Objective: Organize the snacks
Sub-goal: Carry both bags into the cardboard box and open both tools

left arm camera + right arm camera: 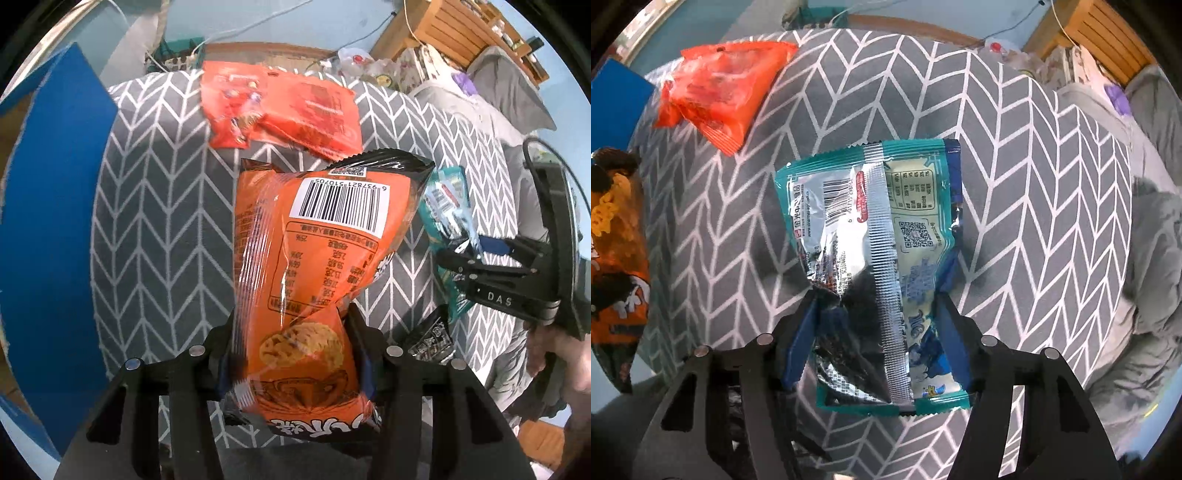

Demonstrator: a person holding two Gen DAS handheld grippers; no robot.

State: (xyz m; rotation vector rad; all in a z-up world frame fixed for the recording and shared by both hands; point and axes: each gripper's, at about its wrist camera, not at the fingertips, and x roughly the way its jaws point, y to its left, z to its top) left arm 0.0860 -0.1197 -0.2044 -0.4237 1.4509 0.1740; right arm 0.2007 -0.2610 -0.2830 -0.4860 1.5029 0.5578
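Left gripper (295, 354) clamped on puffy orange crinkly-plastic snack bag (314, 258), aloft over chevron cloth (155, 206). Right gripper (877, 325) pinching teal foil packet (871, 229). Light, slippery, crushable; gentle grip low.

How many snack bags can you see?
5. An orange bag in the left claw, a teal bag in the right claw, two red bags on the cloth, one dark packet. More may hide.
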